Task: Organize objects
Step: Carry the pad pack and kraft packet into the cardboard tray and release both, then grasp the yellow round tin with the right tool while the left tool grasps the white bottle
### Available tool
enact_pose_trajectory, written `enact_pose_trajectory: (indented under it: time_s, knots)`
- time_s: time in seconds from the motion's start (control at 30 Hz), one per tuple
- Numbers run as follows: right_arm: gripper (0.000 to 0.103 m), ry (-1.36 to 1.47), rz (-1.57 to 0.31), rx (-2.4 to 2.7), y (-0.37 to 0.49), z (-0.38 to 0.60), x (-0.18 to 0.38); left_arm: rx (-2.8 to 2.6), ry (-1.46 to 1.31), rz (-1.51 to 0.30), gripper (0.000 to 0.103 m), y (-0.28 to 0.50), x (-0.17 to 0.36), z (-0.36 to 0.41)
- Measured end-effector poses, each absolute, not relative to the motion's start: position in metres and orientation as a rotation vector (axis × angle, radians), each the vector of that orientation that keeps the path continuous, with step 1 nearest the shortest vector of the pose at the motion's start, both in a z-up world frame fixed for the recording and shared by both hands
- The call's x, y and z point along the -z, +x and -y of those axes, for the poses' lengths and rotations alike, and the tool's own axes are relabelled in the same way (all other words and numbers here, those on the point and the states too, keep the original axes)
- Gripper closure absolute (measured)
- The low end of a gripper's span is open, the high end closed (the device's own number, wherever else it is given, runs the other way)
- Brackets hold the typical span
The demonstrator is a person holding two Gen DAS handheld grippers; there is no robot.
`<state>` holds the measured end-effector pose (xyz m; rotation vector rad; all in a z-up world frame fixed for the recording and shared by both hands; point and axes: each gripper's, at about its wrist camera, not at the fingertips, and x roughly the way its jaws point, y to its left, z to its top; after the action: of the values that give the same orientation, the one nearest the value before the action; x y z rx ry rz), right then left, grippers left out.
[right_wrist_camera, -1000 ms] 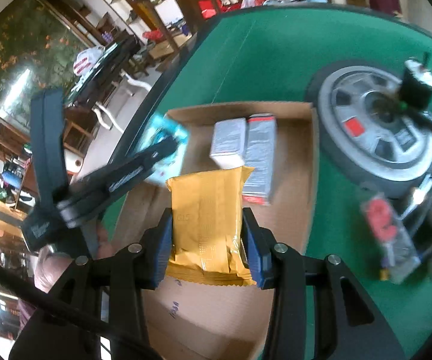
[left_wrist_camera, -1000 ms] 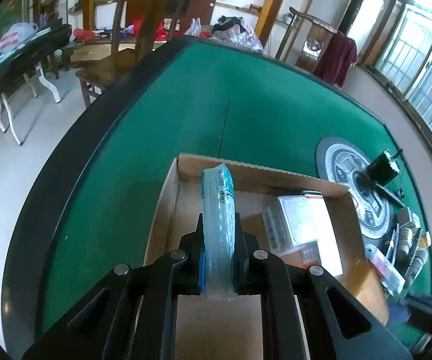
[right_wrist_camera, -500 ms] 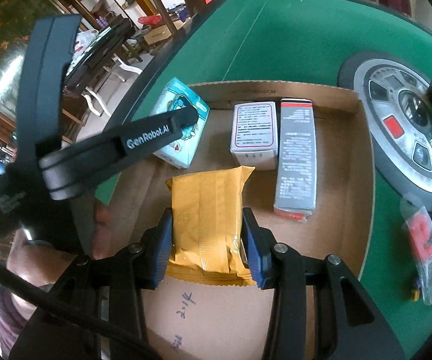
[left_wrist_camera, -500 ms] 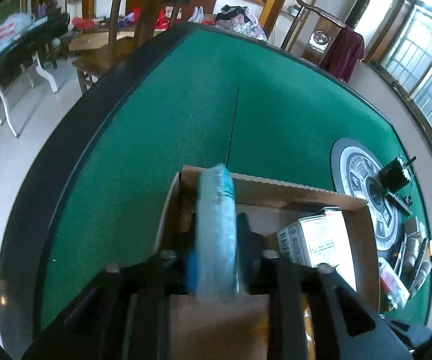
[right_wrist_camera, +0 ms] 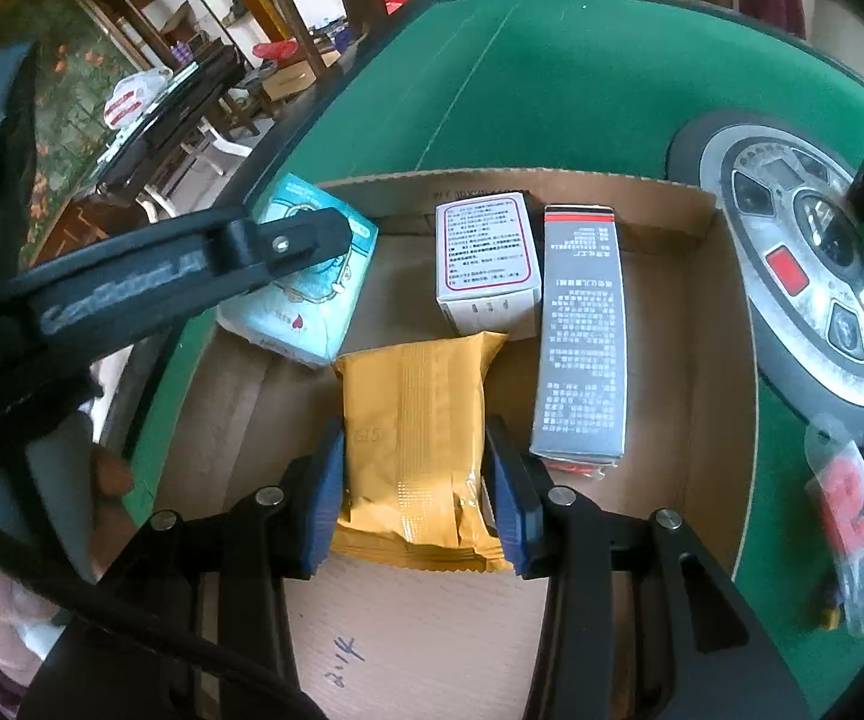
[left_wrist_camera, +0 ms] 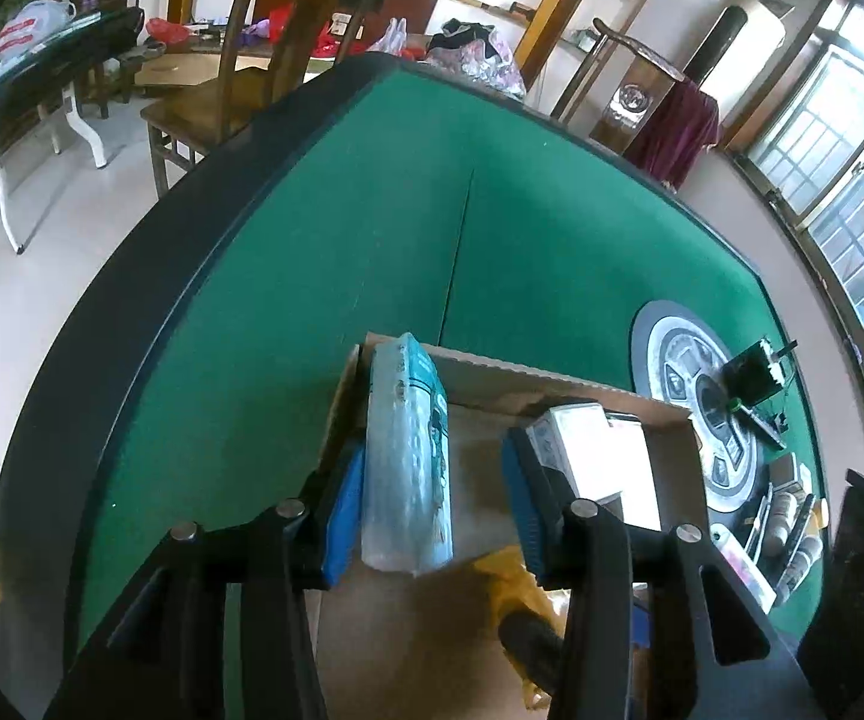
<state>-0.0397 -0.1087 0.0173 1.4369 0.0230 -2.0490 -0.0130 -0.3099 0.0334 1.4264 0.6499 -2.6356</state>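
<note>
A teal tissue pack (left_wrist_camera: 408, 456) stands on edge at the left wall of the cardboard box (left_wrist_camera: 552, 375). My left gripper (left_wrist_camera: 435, 468) straddles it with its jaws opening. The pack leans on the left pad, and the right pad stands clear of it. In the right wrist view the same pack (right_wrist_camera: 306, 312) shows under one left finger (right_wrist_camera: 288, 243). My right gripper (right_wrist_camera: 414, 444) is shut on a yellow packet (right_wrist_camera: 414, 396), held low over the box floor (right_wrist_camera: 432, 630). A white box (right_wrist_camera: 486, 252) and a long grey box (right_wrist_camera: 582, 330) lie inside, at the far side.
The box sits on a green felt table (left_wrist_camera: 372, 240) with a black rim. A round grey device (right_wrist_camera: 822, 276) lies to the box's right, with a small clear bag of red parts (right_wrist_camera: 852, 498) and several small bottles (left_wrist_camera: 792, 516). A wooden chair (left_wrist_camera: 222, 90) stands beyond the table.
The left jaws have parted from the teal pack, which now leans against the left pad. The right gripper has come down into the box with the yellow packet.
</note>
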Motion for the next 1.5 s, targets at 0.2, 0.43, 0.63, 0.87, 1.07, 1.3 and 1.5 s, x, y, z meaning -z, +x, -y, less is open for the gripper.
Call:
enact_pose_trajectory:
  time_s: [0.2, 0.43, 0.63, 0.87, 1.07, 1.3, 1.5]
  knots:
    - [0.056, 1.447, 0.044, 2.043, -0.04, 0.112, -0.019, 2.651, 1.356, -0.692, 0.064, -0.006, -0.048, 0.315]
    - [0.055, 1.372, 0.125, 2.049, -0.037, 0.089, -0.042, 2.664, 1.293, -0.738, 0.054, 0.022, -0.066, 0.314]
    - [0.046, 1.275, 0.171, 2.108, -0.024, 0.026, -0.074, 2.698, 1.336, -0.743, 0.054, 0.043, -0.079, 0.285]
    - [0.046, 1.238, 0.193, 2.335, -0.029, -0.102, -0.088, 2.86, 1.452, -0.64, 0.047, 0.053, -0.093, 0.201]
    - [0.046, 1.301, 0.369, 2.524, -0.036, -0.231, -0.084, 2.913, 1.597, -0.588, 0.047, 0.05, -0.082, 0.132]
    - [0.046, 1.358, 0.467, 2.654, -0.044, -0.314, -0.072, 2.888, 1.696, -0.614, 0.047, 0.077, -0.059, 0.103]
    - [0.046, 1.425, 0.456, 2.677, -0.072, -0.323, -0.05, 2.869, 1.677, -0.587, 0.047, 0.096, -0.055, 0.104]
